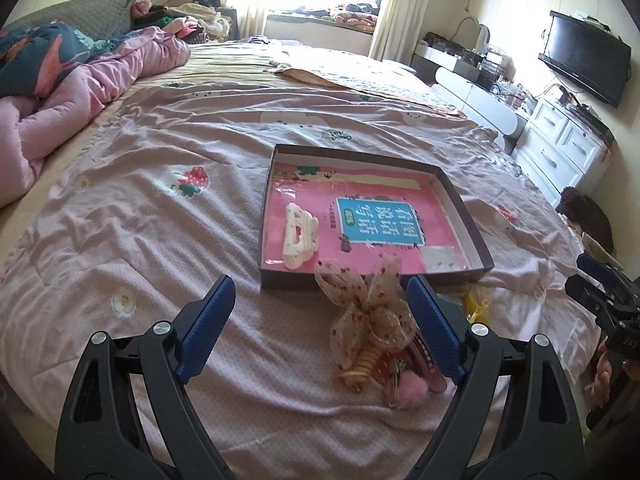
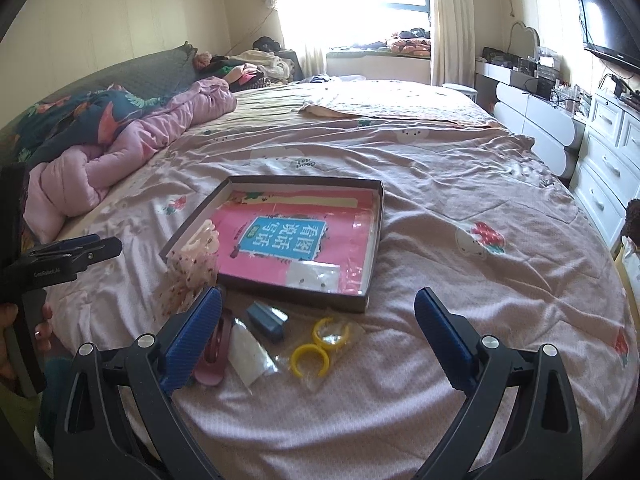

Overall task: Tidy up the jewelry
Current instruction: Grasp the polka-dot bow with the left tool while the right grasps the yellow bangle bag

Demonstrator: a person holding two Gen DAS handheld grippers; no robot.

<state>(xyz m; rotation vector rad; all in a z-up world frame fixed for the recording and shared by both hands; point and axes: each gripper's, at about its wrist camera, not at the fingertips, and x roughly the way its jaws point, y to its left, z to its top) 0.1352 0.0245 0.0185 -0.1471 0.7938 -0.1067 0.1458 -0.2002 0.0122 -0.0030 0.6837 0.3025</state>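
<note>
1. While both tools hang above the near edge of the bed (image 1: 120, 208), the left tool (image 1: 320, 320) stands wide open with nothing gripped between its blue pads (image 1: 208, 320).
2. Beneath that tool on the pink bedspread lies a heap of hair things: a dotted gauze bow (image 1: 368, 308), a yellow spiral tie (image 1: 360, 368), a pink pompom (image 1: 408, 392) and a dark pink clip (image 2: 216, 348) close against the tool's right pad.
3. Beyond the heap sits a shallow dark box (image 1: 464, 204), lined with a pink book cover (image 1: 360, 216); a cream claw clip (image 1: 298, 236) lies in its near left corner.
4. Right of the heap, just before the box's near wall, rest a small blue block (image 2: 268, 320), a clear plastic bag (image 2: 248, 356) and two yellow rings (image 2: 316, 344) in clear wrap.
5. The right tool (image 2: 320, 328) is likewise spread wide and holds nothing, with the small things below it.
6. At the left rim of the right wrist view, a hand (image 2: 24, 340) grips the left tool's handle.
</note>
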